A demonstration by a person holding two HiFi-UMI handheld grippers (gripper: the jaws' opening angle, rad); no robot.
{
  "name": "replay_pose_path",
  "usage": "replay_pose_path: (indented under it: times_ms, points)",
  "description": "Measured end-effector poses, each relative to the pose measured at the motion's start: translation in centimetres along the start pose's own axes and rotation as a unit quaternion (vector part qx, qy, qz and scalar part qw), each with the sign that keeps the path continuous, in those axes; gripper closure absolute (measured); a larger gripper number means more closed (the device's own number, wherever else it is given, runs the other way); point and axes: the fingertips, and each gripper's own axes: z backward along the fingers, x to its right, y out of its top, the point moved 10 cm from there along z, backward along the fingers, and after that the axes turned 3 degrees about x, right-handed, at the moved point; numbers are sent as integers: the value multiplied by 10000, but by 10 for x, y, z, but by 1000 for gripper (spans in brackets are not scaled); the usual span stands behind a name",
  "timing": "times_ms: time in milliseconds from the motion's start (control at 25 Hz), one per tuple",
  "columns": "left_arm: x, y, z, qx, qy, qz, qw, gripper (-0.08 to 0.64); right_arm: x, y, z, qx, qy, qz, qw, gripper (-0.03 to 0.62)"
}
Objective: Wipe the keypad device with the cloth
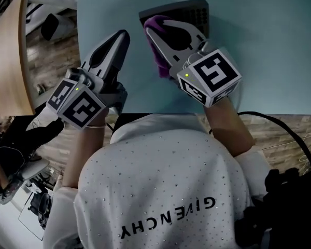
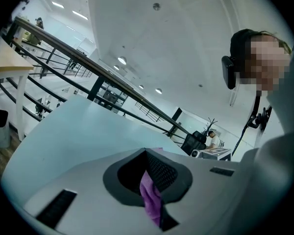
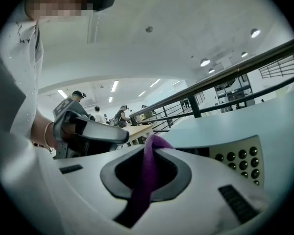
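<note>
The cloth (image 1: 156,51) is soft fabric, the keypad device (image 1: 196,10) matt plastic, the table (image 1: 280,51) smooth.

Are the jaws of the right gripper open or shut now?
Shut on the cloth: in its own view the right gripper pinches the purple strip between closed jaws.

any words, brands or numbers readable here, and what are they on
"GIVENCHY": on the person's white shirt, upside down in the head view.
Marker cubes: black square patterns only, no words or numbers.
Keypad device: dark round buttons, any marks on them too small to read.
Nothing else is legible in any view.
</note>
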Motion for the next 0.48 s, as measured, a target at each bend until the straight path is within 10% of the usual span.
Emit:
replay_pose_path:
  times_ms: [480]
  points:
    - [5,0,-6,-64,-197,58,9998,560,15,-4,23,-132,-293,6,9995,577]
